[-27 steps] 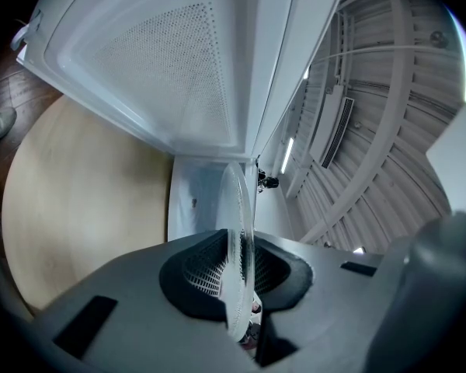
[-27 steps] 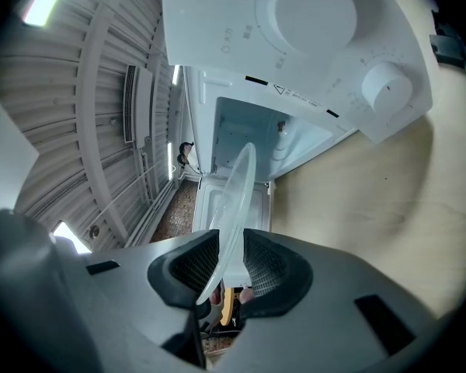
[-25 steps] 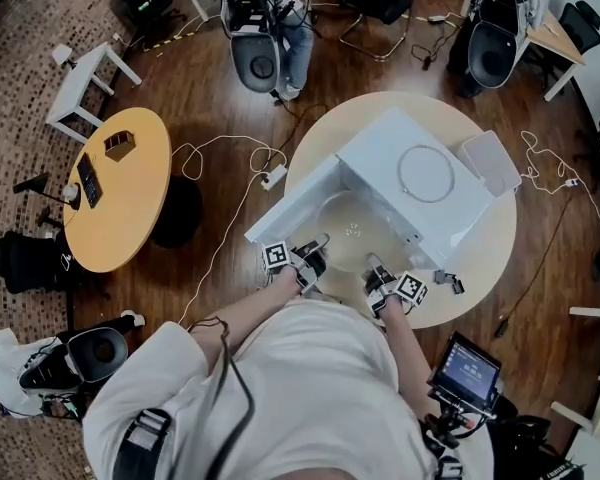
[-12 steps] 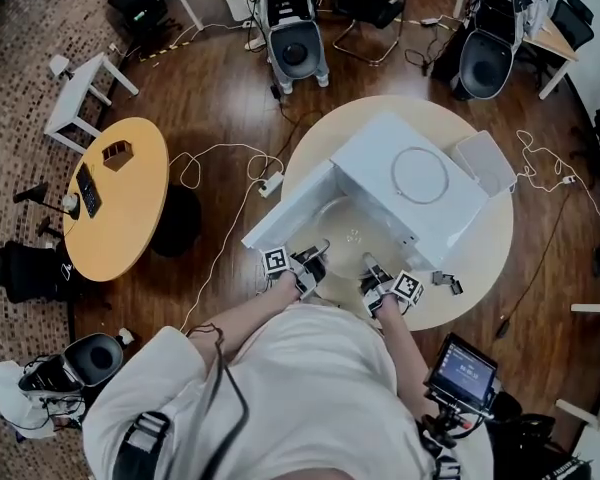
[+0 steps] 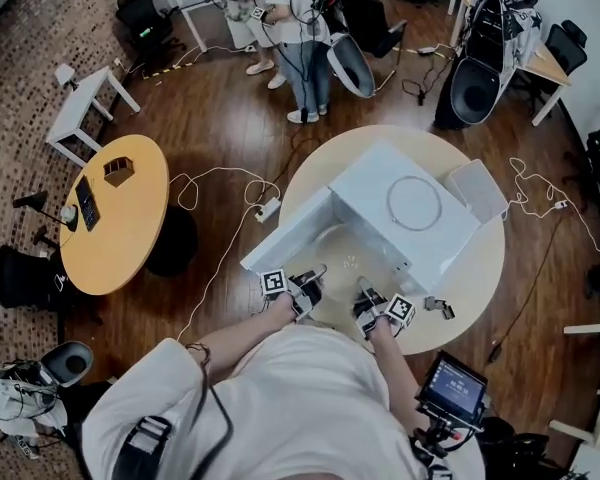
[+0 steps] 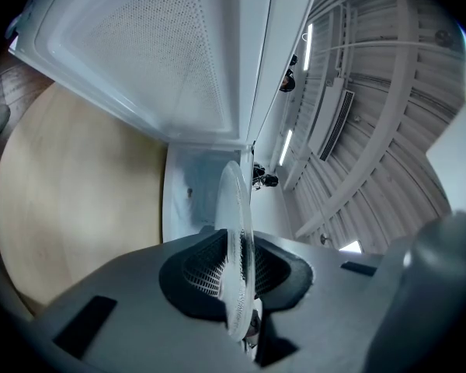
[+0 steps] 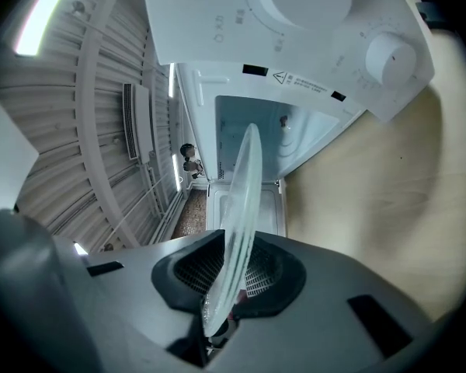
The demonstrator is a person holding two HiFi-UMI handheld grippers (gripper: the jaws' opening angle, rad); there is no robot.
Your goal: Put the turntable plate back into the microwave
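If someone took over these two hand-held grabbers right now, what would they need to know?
Left gripper: jaws shut on the turntable plate at its rim.
Right gripper: jaws have just been closing, now pressing on the plate's rim too.
Plate is held at the mouth of the microwave, door open.
Done: plate lifted and brought to the opening.
Left: slide it in, set it down, release.

The head view looks steeply down from above the person onto the round desk (image 5: 485, 268) and microwave (image 5: 405, 203). The left gripper view and right gripper view, both rolled sideways, look level from very near along the edge-on turntable plate (image 6: 237, 231). Both take in the microwave's open cavity.
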